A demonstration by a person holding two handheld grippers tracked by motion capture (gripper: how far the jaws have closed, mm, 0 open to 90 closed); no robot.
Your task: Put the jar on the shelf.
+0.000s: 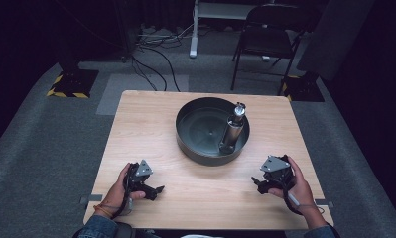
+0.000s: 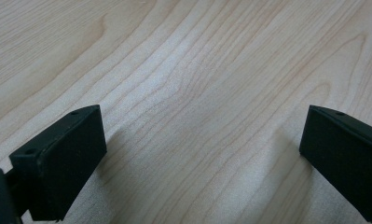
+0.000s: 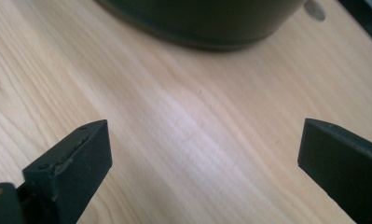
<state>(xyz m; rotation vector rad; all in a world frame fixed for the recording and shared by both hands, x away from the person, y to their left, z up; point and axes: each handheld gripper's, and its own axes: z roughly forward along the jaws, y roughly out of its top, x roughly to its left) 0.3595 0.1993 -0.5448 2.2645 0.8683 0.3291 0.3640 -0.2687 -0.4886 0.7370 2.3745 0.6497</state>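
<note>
A dark round pan (image 1: 190, 144) sits at the middle-back of the wooden table (image 1: 136, 124). Inside it, at its right side, a slim metal bottle (image 1: 232, 131) leans with its cap up. My left gripper (image 1: 158, 190) rests near the table's front left, held in a hand, jaws wide open over bare wood. In its own view the left gripper (image 2: 200, 149) holds nothing. My right gripper (image 1: 256, 182) lies at the front right, also open and empty. Ahead of the right gripper (image 3: 204, 154), the pan's wall (image 3: 207, 23) rises at the top of that view.
A folding chair (image 1: 267, 34) and a white stand leg (image 1: 194, 34) stand on the grey floor beyond the table. Cables (image 1: 151, 54) trail at the back left. Yellow-black taped bases (image 1: 71, 84) flank the table. Bare wood lies between the grippers.
</note>
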